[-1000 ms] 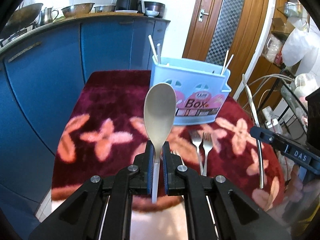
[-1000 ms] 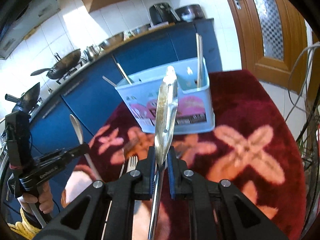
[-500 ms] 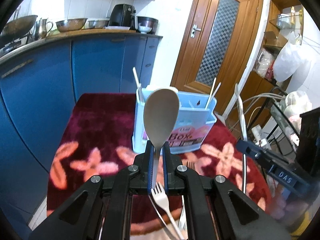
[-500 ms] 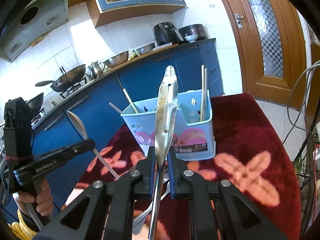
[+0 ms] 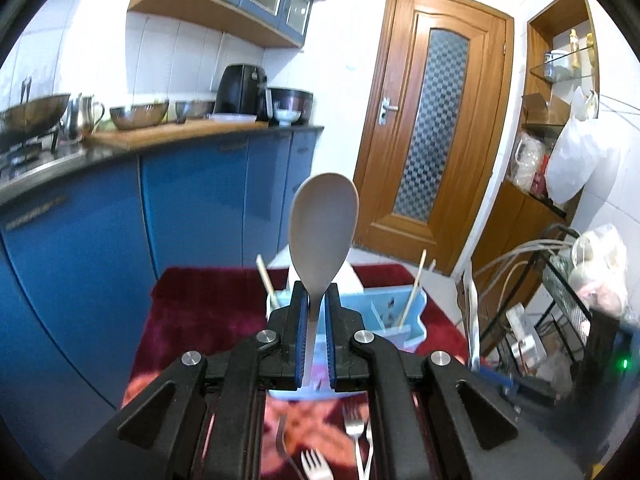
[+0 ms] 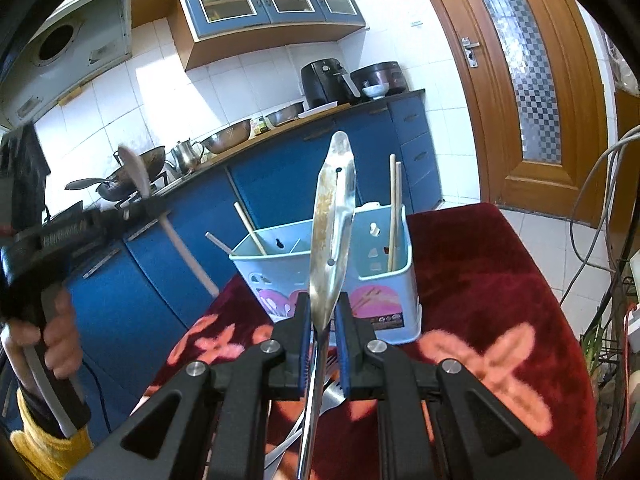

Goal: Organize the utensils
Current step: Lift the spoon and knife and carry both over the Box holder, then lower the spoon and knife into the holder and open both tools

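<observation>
My left gripper is shut on a grey plastic spoon, bowl up, held above the light blue utensil box. My right gripper is shut on a steel peeler-like utensil, upright in front of the same box. The box holds wooden chopsticks. Forks lie on the red flowered cloth under the left gripper. The left gripper with its spoon also shows in the right wrist view.
Blue kitchen cabinets with pots and bowls on the counter stand behind the table. A wooden door is beyond. A rack with cables and bags stands at the right.
Both grippers have risen and tilted upward with their utensils. The box and table have dropped lower in both views. The left gripper has moved closer over the box.
</observation>
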The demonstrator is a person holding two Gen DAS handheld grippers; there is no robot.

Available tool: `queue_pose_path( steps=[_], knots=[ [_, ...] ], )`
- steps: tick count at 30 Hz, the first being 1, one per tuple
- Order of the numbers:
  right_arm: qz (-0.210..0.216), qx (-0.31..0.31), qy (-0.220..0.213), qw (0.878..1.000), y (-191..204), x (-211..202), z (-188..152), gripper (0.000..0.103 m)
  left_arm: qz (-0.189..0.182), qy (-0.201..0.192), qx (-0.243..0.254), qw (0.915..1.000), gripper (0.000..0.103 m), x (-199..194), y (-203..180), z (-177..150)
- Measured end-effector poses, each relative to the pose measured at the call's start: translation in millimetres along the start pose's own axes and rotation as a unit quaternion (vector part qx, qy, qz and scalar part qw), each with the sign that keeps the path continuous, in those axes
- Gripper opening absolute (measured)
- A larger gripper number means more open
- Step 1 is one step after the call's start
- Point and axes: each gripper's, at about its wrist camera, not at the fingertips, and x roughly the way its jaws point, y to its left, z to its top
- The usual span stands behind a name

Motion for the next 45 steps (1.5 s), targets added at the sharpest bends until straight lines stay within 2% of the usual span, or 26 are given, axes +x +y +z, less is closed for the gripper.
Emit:
queue_pose_path(
  steps=[5, 9, 22, 26, 32, 36, 45],
  knots=[
    [-0.002, 0.002, -0.009, 1.000, -7, 4, 5, 0.013, 0.001, -0.016, 0.005, 0.9999, 0.006, 21, -7, 20],
    [-0.011, -0.003, -0.020, 1.000, -12, 10, 13, 0.013, 0.010, -0.011, 0.014, 0.9998, 0.006, 45, -12, 23],
    [-0.028, -0.058, -0.102, 0.993, -9, 46, 58, 0.013, 0.009, 0.026, 0.002, 0.9996, 0.006, 107, -3, 0],
    [-0.051, -0.092, -0.133, 0.986, -6, 65, 65, 0.013, 0.007, 0.031, -0.001, 0.9995, 0.006, 119, 1, -4],
    [-0.077, -0.117, -0.152, 0.978, -9, 97, 67, 0.013, 0.007, 0.037, -0.003, 0.9993, 0.006, 132, 2, -13],
    [-0.082, -0.121, -0.152, 0.977, -14, 109, 63, 0.013, 0.004, 0.044, -0.003, 0.9990, 0.006, 139, 2, -19],
    [-0.066, -0.111, -0.128, 0.983, -19, 111, 46, 0.013, -0.001, 0.062, -0.007, 0.9980, 0.007, 147, 6, -28]
  ],
)
